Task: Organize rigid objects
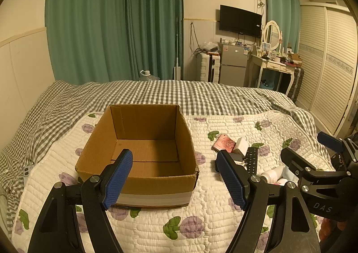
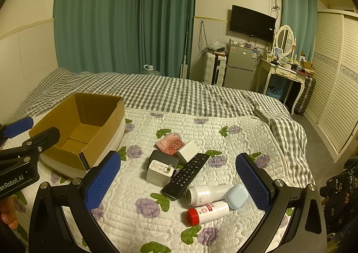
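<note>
On a quilted bed, both the left gripper [image 1: 174, 176] and right gripper [image 2: 179, 182] hover with fingers spread and holding nothing; the cardboard box [image 2: 89, 127] sits unfilled, so picking from the nearby pile, perhaps the remote [image 2: 186, 175], likely comes next.

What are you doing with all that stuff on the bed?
A person holds two grippers, tidying small things into the cardboard box. The box has nothing in it yet. The remote, chargers, bottles and a pink phone lie on the quilt. The left gripper and the right gripper are both open, holding nothing.
</note>
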A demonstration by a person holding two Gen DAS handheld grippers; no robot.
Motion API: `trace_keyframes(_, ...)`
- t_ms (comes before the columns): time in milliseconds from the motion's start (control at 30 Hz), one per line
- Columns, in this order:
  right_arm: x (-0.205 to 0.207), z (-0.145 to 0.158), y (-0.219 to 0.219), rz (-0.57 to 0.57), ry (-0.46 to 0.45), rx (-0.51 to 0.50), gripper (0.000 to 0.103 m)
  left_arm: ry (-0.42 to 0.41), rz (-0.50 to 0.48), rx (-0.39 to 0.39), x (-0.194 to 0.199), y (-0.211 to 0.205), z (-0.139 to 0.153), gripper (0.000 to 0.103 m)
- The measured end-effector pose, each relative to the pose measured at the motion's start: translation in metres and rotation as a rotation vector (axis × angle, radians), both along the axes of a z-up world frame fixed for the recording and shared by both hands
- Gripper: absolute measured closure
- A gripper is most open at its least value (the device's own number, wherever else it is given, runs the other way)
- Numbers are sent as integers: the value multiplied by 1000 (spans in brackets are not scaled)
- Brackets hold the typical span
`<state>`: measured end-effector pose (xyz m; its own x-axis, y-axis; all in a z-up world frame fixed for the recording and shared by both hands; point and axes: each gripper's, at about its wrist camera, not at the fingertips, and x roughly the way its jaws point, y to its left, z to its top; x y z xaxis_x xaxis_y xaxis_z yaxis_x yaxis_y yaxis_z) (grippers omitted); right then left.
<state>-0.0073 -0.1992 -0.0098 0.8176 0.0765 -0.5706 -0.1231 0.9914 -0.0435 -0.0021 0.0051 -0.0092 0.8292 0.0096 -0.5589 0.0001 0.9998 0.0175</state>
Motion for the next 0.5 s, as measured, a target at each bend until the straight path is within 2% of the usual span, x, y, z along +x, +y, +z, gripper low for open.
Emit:
trace_keyframes(300, -3, 4, -13, -12, -2, 0, 0, -3, -13, -1, -3, -9, 5, 23)
trace_keyframes(500, -1, 4, -45, -55, 20, -90, 0, 34, -54, 1, -1, -36, -3, 23)
